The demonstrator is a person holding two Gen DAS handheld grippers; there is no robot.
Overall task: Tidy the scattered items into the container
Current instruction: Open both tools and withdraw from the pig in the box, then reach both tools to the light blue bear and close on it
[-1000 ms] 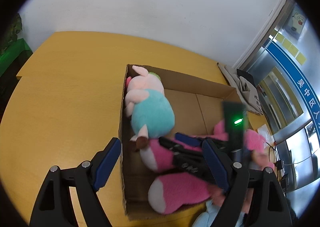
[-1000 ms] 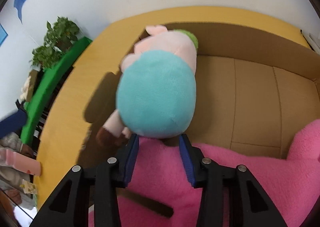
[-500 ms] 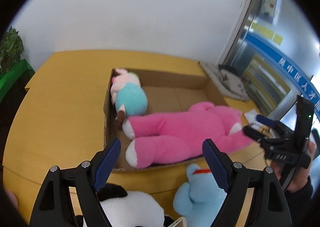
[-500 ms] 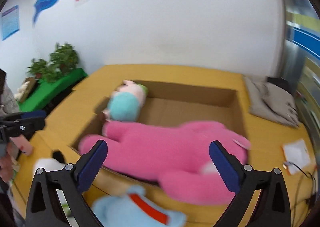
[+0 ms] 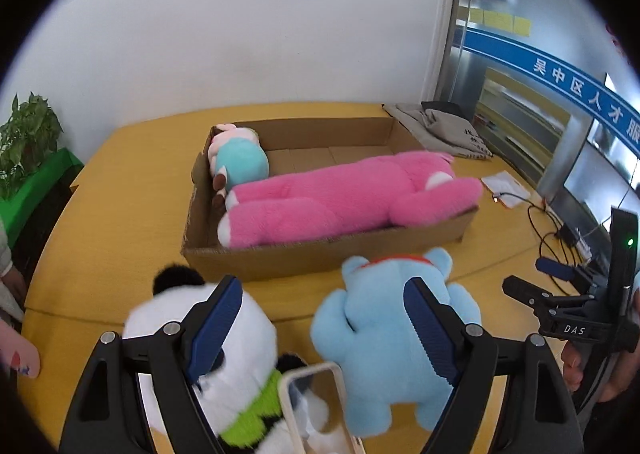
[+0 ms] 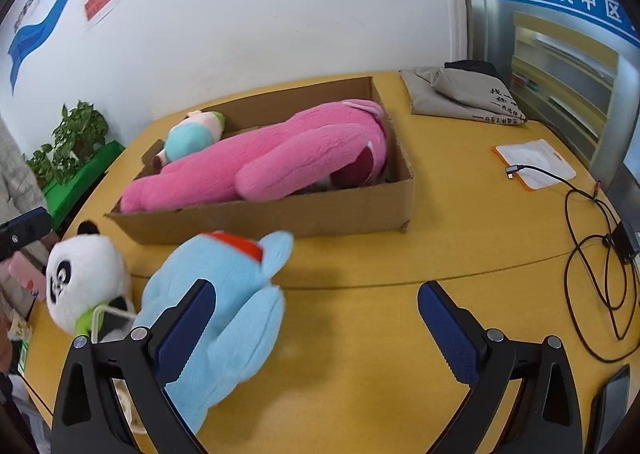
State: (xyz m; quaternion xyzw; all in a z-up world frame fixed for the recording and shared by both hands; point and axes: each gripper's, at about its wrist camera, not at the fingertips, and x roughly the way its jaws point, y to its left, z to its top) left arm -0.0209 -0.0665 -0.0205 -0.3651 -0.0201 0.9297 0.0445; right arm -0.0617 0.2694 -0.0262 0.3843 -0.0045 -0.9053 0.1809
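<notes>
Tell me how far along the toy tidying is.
Done: the pink plush and the teal-bodied pig plush lie in the cardboard box. In hand: nothing; both tongs, left and right, are open. Left: the panda and blue plush on the table.

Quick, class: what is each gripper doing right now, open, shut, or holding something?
Left gripper: open, holding nothing.
Right gripper: open wide, holding nothing.

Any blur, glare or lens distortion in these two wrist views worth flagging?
Left wrist: strong fisheye bending with a black vignette, the pink plush slightly soft. Right wrist: same curvature, the blue plush smeared around its red collar, the cardboard box sharp. Lighting even, no harsh glare.
</notes>
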